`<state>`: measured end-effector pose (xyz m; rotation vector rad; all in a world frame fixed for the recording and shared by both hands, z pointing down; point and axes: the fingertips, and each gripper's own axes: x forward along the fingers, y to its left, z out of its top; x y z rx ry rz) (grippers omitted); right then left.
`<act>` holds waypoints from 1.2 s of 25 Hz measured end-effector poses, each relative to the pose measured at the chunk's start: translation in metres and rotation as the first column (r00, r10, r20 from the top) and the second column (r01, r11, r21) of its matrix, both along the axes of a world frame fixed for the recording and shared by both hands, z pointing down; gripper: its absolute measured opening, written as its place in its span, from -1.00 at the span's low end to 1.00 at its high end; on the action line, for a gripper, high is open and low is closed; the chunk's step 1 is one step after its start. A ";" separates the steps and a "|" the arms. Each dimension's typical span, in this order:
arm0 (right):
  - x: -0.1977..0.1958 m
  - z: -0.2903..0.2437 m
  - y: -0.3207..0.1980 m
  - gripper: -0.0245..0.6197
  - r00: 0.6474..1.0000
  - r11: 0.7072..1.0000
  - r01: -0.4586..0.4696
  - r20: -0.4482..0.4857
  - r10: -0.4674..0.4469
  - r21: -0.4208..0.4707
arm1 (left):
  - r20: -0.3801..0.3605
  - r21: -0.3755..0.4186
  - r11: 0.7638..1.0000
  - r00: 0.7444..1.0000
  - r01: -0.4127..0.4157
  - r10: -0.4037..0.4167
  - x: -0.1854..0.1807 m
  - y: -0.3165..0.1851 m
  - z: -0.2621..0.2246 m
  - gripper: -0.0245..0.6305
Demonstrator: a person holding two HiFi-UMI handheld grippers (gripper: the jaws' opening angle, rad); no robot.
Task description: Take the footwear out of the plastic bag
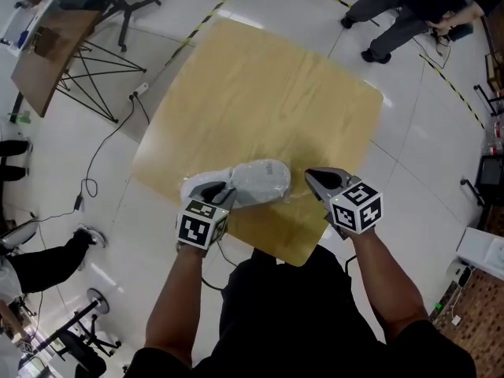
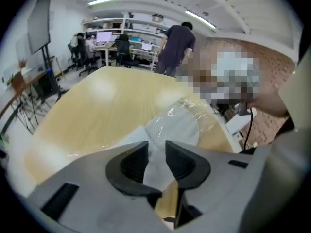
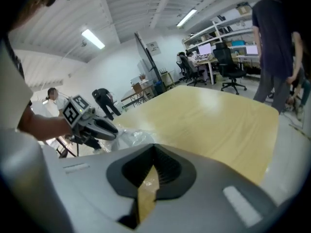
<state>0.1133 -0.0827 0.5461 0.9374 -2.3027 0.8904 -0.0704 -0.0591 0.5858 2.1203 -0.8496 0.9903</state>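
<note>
Our left tongs (image 1: 214,197) sit nearest, jaws pinched on the plastic bag (image 2: 194,109) at the heel end of the footwear (image 1: 256,179); we judge this anchors the bag so the shoe can be drawn out. The shoe is white, soft and rounded, wrapped in thin, crinkled clear film, and lies beside the worktop's (image 1: 260,93) near edge, between its left and nearest corners. Our right tongs (image 1: 313,178) hover just past the toe, jaws fully together and empty, likely poised to catch the film. Smooth pale wood surrounds everything.
</note>
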 end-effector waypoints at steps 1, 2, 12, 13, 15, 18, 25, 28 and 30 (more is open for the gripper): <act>-0.001 0.006 -0.004 -0.91 0.998 0.999 0.034 -0.050 -0.033 0.020 | -0.035 -0.025 0.998 0.998 0.049 -0.050 0.002 0.004 -0.003 -0.58; -0.002 0.011 -0.008 -0.91 0.992 0.997 0.071 -0.105 -0.066 0.039 | -0.058 -0.039 0.996 0.995 0.079 -0.081 0.003 0.007 -0.005 -0.58; -0.037 0.052 -0.052 -0.91 0.905 0.949 0.307 -0.330 -0.269 0.067 | 0.227 0.208 0.846 0.865 -0.492 0.447 0.029 0.017 -0.014 -0.43; -0.038 0.056 -0.053 -0.91 0.898 0.946 0.319 -0.339 -0.281 0.061 | 0.269 0.181 0.815 0.824 -0.551 0.498 0.030 0.021 -0.004 -0.43; -0.036 0.064 -0.056 -0.91 0.887 0.942 0.333 -0.354 -0.295 0.050 | 0.301 0.144 0.789 0.786 -0.597 0.540 0.029 0.026 0.009 -0.46; -0.019 0.067 -0.063 -0.91 0.878 0.949 0.309 -0.402 -0.261 0.059 | 0.267 0.158 0.819 0.823 -0.551 0.502 0.028 0.023 0.010 -0.49; 0.001 0.035 -0.017 -0.91 0.900 0.958 0.270 -0.379 -0.217 0.092 | 0.267 0.191 0.828 0.840 -0.527 0.473 0.027 0.022 0.007 -0.55; -0.017 0.036 0.015 -0.91 0.872 0.931 0.357 -0.384 -0.304 0.073 | 0.259 0.202 0.827 0.843 -0.525 0.472 0.028 0.018 0.005 -0.59; -0.025 0.049 0.027 -0.85 0.835 0.912 0.408 -0.422 -0.353 0.044 | 0.262 0.195 0.824 0.838 -0.532 0.479 0.029 0.018 0.007 -0.61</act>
